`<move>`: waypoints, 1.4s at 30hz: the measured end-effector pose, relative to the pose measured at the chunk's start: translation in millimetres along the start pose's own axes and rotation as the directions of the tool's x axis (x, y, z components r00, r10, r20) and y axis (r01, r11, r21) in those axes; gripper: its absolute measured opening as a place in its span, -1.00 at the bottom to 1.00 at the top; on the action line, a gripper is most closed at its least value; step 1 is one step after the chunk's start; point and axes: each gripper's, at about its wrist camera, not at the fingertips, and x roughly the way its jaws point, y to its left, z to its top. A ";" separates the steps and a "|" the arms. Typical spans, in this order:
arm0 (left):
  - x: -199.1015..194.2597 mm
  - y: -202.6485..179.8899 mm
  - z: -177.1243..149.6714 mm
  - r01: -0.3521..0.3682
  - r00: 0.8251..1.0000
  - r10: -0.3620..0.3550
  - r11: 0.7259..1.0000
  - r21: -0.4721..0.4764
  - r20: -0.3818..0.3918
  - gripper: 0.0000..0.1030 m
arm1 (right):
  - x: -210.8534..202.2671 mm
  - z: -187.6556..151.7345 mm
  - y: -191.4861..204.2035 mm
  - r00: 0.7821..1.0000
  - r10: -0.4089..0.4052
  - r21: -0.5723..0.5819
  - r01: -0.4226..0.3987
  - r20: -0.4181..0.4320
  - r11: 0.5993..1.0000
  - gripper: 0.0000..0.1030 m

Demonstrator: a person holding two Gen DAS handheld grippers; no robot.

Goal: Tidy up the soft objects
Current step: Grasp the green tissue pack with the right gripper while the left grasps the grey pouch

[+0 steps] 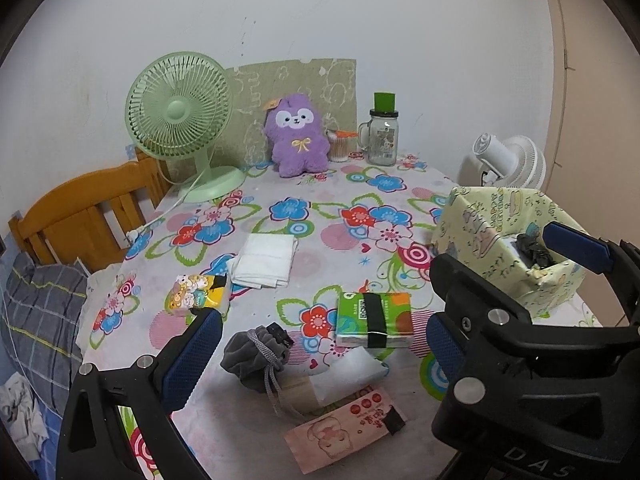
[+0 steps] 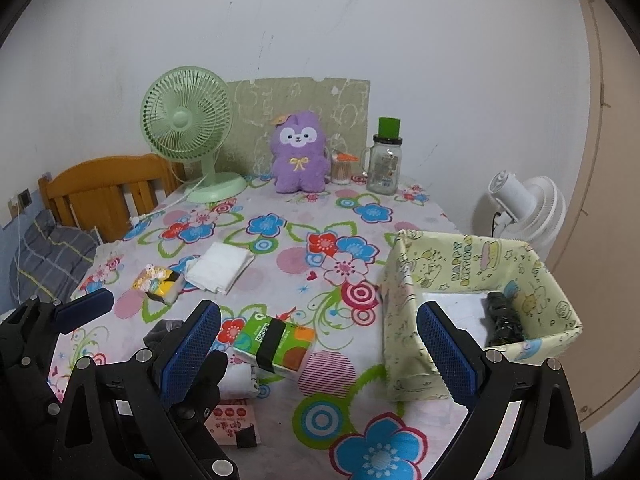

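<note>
On the flowered tablecloth [image 1: 328,196] lie a grey drawstring pouch [image 1: 256,356], a green tissue pack [image 1: 374,320] [image 2: 276,344], a yellow cartoon tissue pack [image 1: 196,294] [image 2: 158,282], a folded white cloth [image 1: 266,260] [image 2: 220,266], a white pad [image 1: 352,372] and a pink packet [image 1: 344,424]. A purple plush [image 1: 298,136] [image 2: 298,158] sits at the back. A yellow paper box [image 1: 500,240] [image 2: 476,300] at the right holds a dark item [image 2: 502,320]. My left gripper [image 1: 320,352] is open above the pouch. My right gripper [image 2: 320,350] is open beside the box.
A green fan [image 1: 180,120] and a glass jar with a green lid [image 1: 382,136] stand at the back by the wall. A white fan [image 2: 524,208] stands off the table's right edge. A wooden headboard [image 1: 80,216] and a plaid pillow [image 1: 36,312] are at the left.
</note>
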 end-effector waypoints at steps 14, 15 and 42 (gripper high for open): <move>34.1 25.4 -7.2 -0.027 0.997 0.025 0.999 -0.026 -0.072 0.95 | 40.6 -2.9 24.0 0.997 0.043 -0.038 -0.045 -0.057 0.998 0.94; 37.4 27.5 -7.7 -0.032 0.996 0.030 0.999 -0.028 -0.079 0.93 | 44.5 -2.9 25.9 0.997 0.045 -0.043 -0.048 -0.061 0.998 0.94; 107.9 45.3 -25.0 -0.074 0.970 0.058 0.995 -0.062 -0.235 0.58 | 128.5 -23.5 27.3 0.969 0.057 -0.006 -0.061 -0.241 0.998 0.94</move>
